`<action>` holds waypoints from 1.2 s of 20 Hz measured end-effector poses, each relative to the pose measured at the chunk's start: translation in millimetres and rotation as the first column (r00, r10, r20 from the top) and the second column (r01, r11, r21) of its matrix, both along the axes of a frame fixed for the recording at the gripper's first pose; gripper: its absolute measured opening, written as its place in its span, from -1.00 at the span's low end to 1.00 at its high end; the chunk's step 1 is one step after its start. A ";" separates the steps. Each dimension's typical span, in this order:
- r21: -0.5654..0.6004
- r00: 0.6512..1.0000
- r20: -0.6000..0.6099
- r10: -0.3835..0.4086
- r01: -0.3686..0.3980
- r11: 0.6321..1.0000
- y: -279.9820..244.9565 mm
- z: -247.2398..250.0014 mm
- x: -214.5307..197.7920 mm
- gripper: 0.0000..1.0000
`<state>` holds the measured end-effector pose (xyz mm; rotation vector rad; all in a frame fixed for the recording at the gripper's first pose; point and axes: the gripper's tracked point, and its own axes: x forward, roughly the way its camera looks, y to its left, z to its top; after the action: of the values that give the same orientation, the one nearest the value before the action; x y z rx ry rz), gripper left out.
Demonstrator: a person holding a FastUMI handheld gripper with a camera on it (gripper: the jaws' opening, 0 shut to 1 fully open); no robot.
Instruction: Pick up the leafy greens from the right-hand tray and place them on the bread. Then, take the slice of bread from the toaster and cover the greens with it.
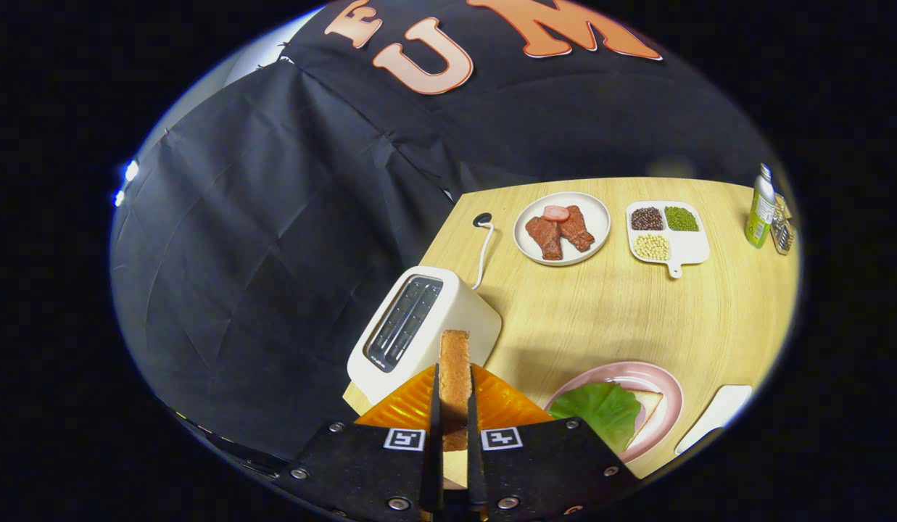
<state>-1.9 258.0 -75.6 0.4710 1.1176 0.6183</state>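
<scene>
My gripper (455,406) is shut on a slice of toasted bread (455,366), held edge-on and upright between both fingers, above the table. Just beyond the slice stands the white toaster (448,319) with its two slots showing dark. To the right of the fingers lies a pink plate (662,391) holding a slice of bread (647,400) with a green leaf (599,409) lying on top of it.
On the wooden table (622,312) farther back are a white plate of meat (562,228) and a divided white dish of beans (666,232). A green bottle (760,206) stands at the far right. A white tray edge (716,415) lies right of the pink plate. The toaster cord (483,254) runs back.
</scene>
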 end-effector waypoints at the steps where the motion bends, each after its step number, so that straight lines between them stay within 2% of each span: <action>1: -0.001 1.000 -0.002 -0.003 0.003 1.000 -5.9 -3.9 -3.3 -0.72; 9: -0.001 1.000 -0.012 -0.013 0.013 1.000 -41.2 -39.2 -28.9 -0.73; 14: -0.007 0.997 -0.064 -0.031 0.031 0.999 -63.8 -76.5 -43.7 -0.72; 24: -0.034 0.986 -0.123 -0.109 0.105 0.994 -103.3 -137.6 -52.1 -0.72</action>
<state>-54.0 154.7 -213.2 0.5483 1.2096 0.4842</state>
